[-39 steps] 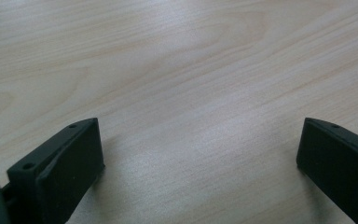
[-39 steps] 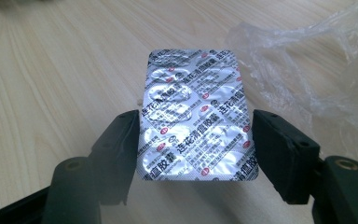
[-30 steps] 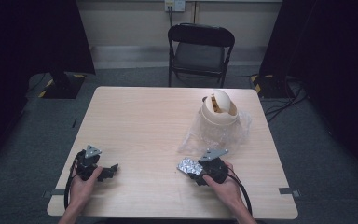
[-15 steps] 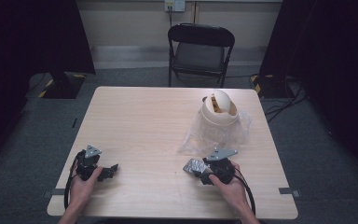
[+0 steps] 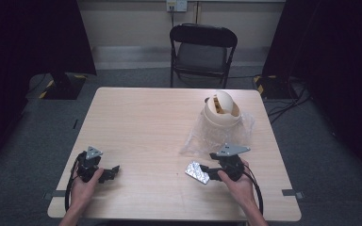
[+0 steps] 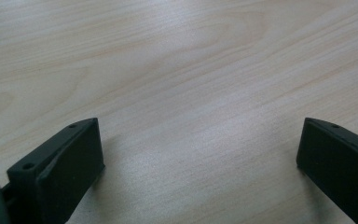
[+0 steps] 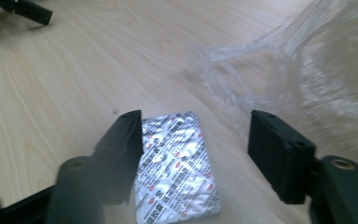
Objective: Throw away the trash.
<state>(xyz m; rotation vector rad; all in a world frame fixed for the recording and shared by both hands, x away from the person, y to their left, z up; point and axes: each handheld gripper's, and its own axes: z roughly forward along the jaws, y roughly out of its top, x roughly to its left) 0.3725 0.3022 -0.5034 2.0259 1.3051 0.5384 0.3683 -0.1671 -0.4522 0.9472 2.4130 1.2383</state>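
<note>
A silver blister pack (image 5: 196, 172) of pills lies flat on the wooden table (image 5: 141, 122) near its front right. My right gripper (image 5: 210, 165) is just to its right, pointing at it. In the right gripper view the blister pack (image 7: 177, 163) lies under and between the jaws of the right gripper (image 7: 198, 123). Those jaws have just been opening, and the pads do not press on the pack. My left gripper (image 5: 112, 172) rests at the front left. In its own view the left gripper (image 6: 200, 140) stands wide open over bare wood.
A crumpled clear plastic bag (image 5: 217, 134) lies just behind the right gripper, with a cream domed container (image 5: 221, 109) standing on it. The bag (image 7: 307, 70) reaches close to the right jaw. A black folding chair (image 5: 202, 47) stands beyond the table's far edge.
The right gripper's jaws have parted and let go of the blister pack. That hand has drawn back slightly to the right. The left hand has kept still.
</note>
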